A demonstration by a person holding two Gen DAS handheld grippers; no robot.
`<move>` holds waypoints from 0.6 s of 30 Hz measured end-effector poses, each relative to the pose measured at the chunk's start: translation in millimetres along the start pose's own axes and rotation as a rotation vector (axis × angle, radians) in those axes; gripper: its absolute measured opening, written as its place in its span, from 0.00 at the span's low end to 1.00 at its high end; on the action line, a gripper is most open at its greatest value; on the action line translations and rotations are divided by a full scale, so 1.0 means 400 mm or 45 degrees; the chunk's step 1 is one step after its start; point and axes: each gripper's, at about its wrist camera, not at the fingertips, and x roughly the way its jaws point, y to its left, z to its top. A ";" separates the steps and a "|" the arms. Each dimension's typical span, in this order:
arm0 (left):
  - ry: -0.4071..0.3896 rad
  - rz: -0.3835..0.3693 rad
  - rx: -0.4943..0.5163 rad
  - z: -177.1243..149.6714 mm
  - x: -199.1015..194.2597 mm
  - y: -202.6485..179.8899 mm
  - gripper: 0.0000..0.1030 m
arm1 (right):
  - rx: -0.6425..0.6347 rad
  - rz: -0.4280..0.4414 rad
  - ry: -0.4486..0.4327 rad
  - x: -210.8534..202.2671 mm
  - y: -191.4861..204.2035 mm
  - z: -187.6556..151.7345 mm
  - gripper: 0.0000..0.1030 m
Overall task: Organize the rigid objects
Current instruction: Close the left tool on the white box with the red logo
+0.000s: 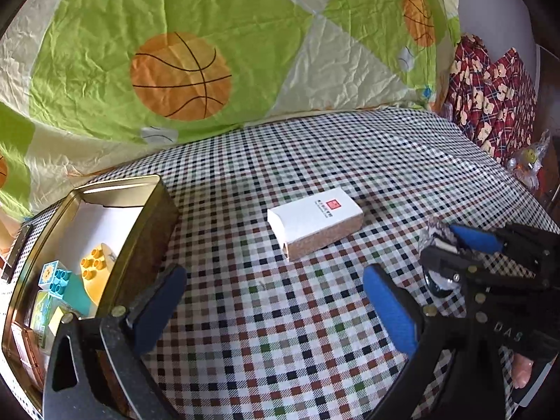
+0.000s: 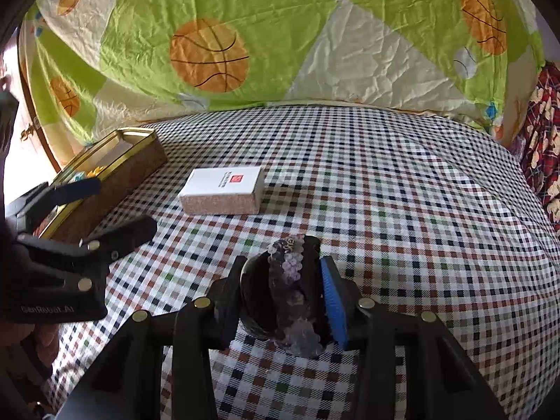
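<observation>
Your right claw grips a sequined black ball; left claw wide, empty, near the tin.

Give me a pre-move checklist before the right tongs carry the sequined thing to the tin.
1. Grip: right tongs closed on the dark sequined object, pads pressing both sides: ok.
2. Object clear of the checked cloth: cannot tell.
3. Left tongs open and empty: ok.
4. Path to the tin: left tongs and the white box lie that way: not ok.
5. Room in the tin: toy blocks at one end, bare floor at the far end: ok.
</observation>
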 end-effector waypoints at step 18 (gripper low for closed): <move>0.089 -0.052 -0.039 0.065 0.147 -0.084 0.99 | 0.140 -0.222 -0.065 0.026 -0.091 0.055 0.43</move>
